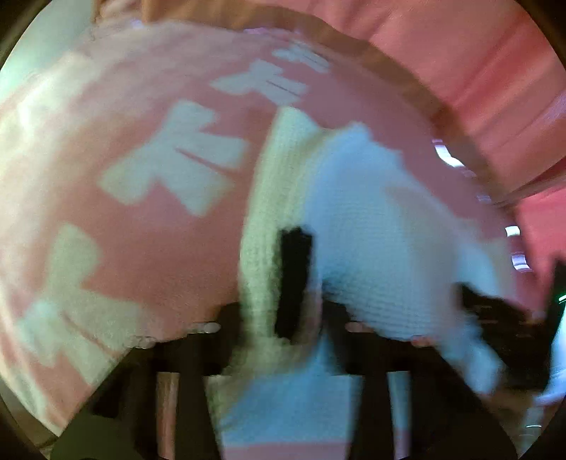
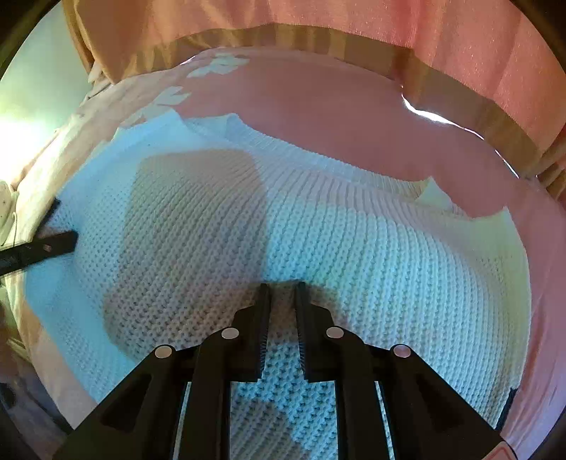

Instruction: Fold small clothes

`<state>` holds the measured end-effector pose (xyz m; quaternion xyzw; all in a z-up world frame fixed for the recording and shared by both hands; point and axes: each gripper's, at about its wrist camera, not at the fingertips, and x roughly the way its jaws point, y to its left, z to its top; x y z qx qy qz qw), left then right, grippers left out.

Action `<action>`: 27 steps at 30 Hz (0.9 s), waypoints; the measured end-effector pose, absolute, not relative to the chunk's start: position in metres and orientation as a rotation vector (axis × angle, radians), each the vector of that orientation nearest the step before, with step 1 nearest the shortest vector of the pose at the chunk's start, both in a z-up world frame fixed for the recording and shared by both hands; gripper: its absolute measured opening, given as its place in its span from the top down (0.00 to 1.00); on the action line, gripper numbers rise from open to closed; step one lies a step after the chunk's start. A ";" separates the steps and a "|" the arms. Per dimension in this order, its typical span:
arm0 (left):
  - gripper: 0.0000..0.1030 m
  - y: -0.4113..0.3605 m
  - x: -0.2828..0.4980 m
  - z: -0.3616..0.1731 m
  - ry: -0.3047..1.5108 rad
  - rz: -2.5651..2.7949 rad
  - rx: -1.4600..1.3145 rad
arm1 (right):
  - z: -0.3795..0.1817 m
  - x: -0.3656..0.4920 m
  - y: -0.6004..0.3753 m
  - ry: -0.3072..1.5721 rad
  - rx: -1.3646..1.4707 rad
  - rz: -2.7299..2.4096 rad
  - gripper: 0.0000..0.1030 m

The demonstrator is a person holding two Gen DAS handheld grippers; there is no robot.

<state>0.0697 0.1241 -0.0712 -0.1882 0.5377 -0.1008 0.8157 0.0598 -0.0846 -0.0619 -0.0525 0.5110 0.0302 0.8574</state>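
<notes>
A white chunky-knit sweater (image 2: 318, 240) lies spread on a pink bed sheet (image 2: 318, 106). My right gripper (image 2: 282, 286) rests on the sweater's near part, its jaws narrowly parted with knit fabric showing in the gap. In the blurred left wrist view the left gripper (image 1: 293, 283) is shut on an edge of the sweater (image 1: 371, 230), with a lifted fold of knit wrapped over one finger. The left gripper's black fingers (image 2: 42, 244) also show at the sweater's left edge in the right wrist view.
The pink sheet carries white printed shapes (image 1: 177, 159) to the left of the sweater. A tan wooden bed frame (image 2: 283, 39) runs along the far side, with pink curtain or bedding (image 2: 389, 21) behind it.
</notes>
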 end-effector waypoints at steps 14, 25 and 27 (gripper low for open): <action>0.78 -0.036 0.020 0.066 0.902 -0.583 -0.291 | -0.047 0.057 -0.149 1.123 0.158 0.155 0.90; 0.61 -0.145 -0.009 -0.031 1.013 -0.585 -0.119 | -0.006 -0.012 -0.298 1.002 0.358 -0.121 0.70; 0.39 -0.134 -0.027 -0.022 0.956 -0.590 -0.148 | -0.002 -0.012 -0.290 0.993 0.355 -0.059 0.56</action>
